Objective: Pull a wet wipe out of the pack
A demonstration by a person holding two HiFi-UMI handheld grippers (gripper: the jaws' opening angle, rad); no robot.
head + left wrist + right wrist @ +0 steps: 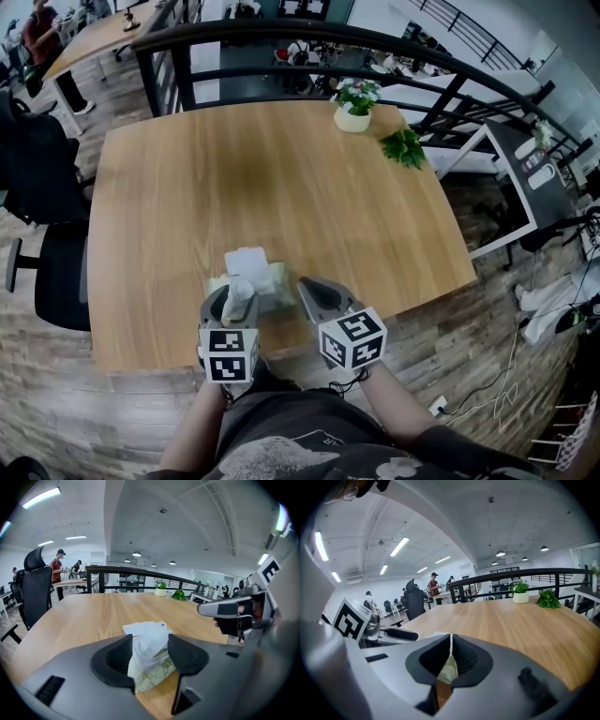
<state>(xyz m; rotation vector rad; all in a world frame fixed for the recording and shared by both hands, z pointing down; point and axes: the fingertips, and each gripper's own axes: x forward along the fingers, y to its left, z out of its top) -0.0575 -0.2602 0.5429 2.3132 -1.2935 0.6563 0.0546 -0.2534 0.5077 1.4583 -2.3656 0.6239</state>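
The wet wipe pack [274, 284], pale green with a leaf print, lies on the wooden table [281, 169] near its front edge. A white wipe [248, 267] stands up out of it. My left gripper [236, 298] is open, and the crumpled wipe [147, 639] rises between its spread jaws above the pack [154, 672]. My right gripper [303, 285] sits at the pack's right end. In the right gripper view my right gripper [450, 651] has its jaws together on a thin pale strip of the pack [447, 672].
A potted plant [354, 105] and a loose green sprig [405, 147] sit at the table's far right. A black railing [375, 42] runs behind the table. A black office chair [47, 262] stands to the left. The table's front edge is just below the grippers.
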